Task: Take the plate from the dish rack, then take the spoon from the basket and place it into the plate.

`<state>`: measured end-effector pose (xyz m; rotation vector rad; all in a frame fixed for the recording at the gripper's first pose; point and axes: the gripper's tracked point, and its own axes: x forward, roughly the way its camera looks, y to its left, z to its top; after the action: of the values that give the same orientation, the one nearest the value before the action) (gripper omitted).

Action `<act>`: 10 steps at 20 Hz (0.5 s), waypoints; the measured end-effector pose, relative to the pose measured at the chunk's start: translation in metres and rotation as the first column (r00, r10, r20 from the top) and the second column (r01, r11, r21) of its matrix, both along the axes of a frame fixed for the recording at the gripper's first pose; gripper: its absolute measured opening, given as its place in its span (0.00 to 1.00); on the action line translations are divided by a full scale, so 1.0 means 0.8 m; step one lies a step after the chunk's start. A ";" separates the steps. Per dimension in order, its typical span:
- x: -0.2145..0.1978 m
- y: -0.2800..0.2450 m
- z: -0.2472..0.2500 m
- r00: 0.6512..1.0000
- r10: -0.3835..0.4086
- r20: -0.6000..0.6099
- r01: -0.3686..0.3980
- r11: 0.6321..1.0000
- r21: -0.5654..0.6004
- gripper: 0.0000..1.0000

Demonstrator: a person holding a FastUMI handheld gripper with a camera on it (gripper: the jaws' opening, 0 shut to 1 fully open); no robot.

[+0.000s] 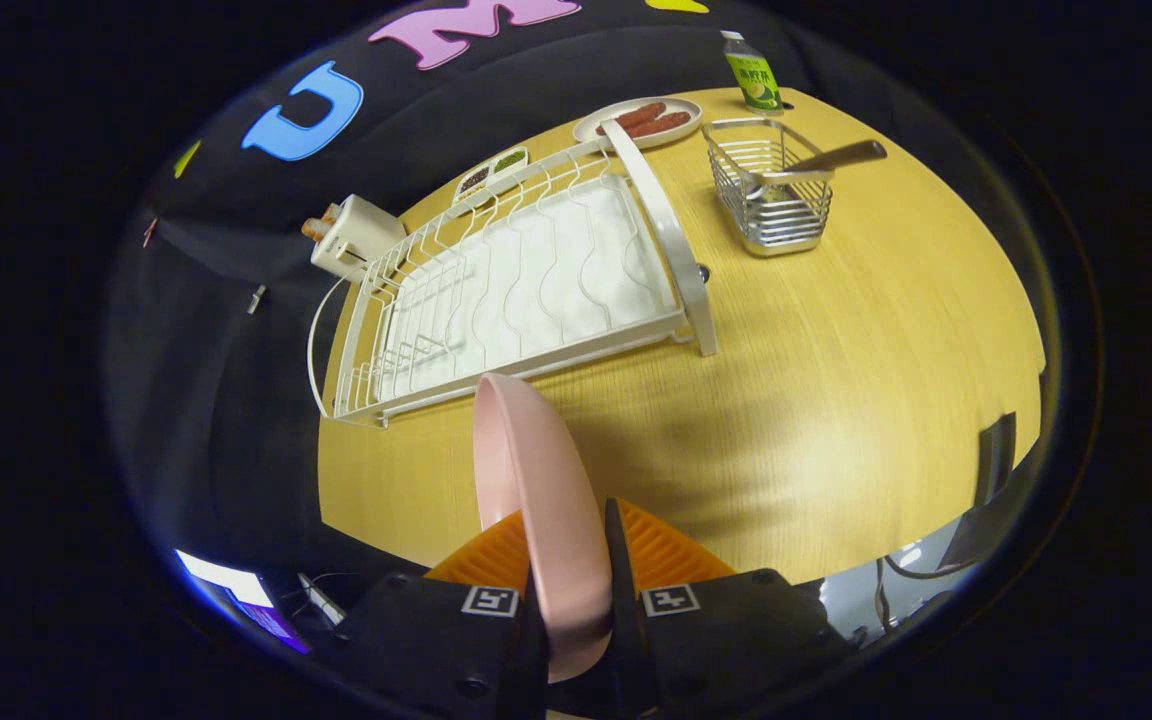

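Observation:
A pink plate (536, 480) stands on edge between my two fingers, and my gripper (564, 535) is shut on its rim, holding it above the wooden table (836, 380). Beyond the plate lies the white wire dish rack (516, 290), with nothing standing in it. Farther off, past the rack's far end, a metal wire basket (771, 195) holds a spoon (816, 165) whose brown handle sticks out over the basket's rim.
A white plate with sausages (641, 120) and a green-labelled bottle (753, 72) stand at the table's far side. A small divided dish (491, 173) and a white toaster-like box (351, 235) sit behind the rack. Bare tabletop spreads between the rack, the basket and my fingers.

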<state>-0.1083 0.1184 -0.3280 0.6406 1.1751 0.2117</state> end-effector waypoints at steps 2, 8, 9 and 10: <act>0.003 -0.002 -0.012 1.000 -0.011 -0.001 0.011 1.000 0.008 0.30; 0.012 -0.025 -0.031 0.997 -0.078 -0.010 0.078 0.997 0.021 0.37; 0.010 -0.033 -0.035 0.997 -0.083 -0.010 0.083 0.996 0.012 0.37; 0.009 -0.037 -0.034 0.996 -0.089 -0.009 0.089 0.996 0.017 0.44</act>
<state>-0.1008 0.0887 -0.3550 0.7083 1.1507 0.1441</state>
